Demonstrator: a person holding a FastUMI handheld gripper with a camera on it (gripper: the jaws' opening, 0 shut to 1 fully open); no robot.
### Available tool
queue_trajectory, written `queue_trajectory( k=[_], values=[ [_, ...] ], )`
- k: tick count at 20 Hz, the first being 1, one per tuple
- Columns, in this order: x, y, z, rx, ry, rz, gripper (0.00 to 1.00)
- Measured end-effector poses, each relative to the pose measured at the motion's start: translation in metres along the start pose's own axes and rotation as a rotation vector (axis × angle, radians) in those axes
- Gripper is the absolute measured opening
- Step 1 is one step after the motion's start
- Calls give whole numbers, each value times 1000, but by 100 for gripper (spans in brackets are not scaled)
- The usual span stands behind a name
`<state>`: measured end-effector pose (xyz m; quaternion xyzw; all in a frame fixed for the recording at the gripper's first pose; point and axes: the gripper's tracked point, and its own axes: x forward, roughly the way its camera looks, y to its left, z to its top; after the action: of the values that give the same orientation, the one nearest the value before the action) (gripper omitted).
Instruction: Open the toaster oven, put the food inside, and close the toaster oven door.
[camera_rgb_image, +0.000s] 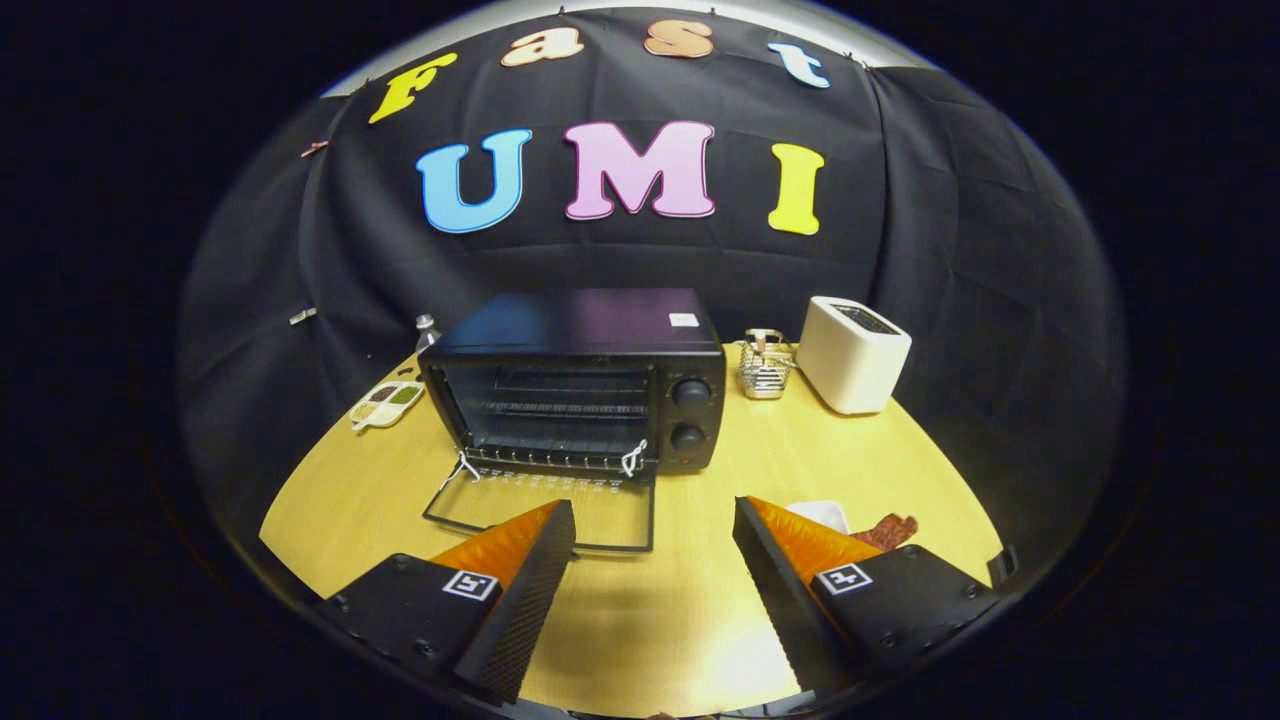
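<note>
On table (880, 450): toaster oven (585, 385) sitting beyond gripper (655, 520), door (545, 510) lying open; food (888, 530) resting near right finger; jaws standing wide, gripping nothing.

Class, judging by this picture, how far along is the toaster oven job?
Done: the toaster oven has its door folded down flat on the table. In hand: nothing; the tongs are open and empty above the table, just short of the door. Left: picking up the food beside the right finger, placing it on the rack, and closing the door.
</note>
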<state>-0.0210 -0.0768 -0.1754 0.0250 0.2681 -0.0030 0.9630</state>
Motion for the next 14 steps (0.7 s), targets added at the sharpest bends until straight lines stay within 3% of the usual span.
queue_trajectory(
  k=[8, 14],
  values=[
    [0, -74, 26, -74, 10, 94, 97],
    [14, -148, 7, -32, 94, 112, 97]
  ],
)
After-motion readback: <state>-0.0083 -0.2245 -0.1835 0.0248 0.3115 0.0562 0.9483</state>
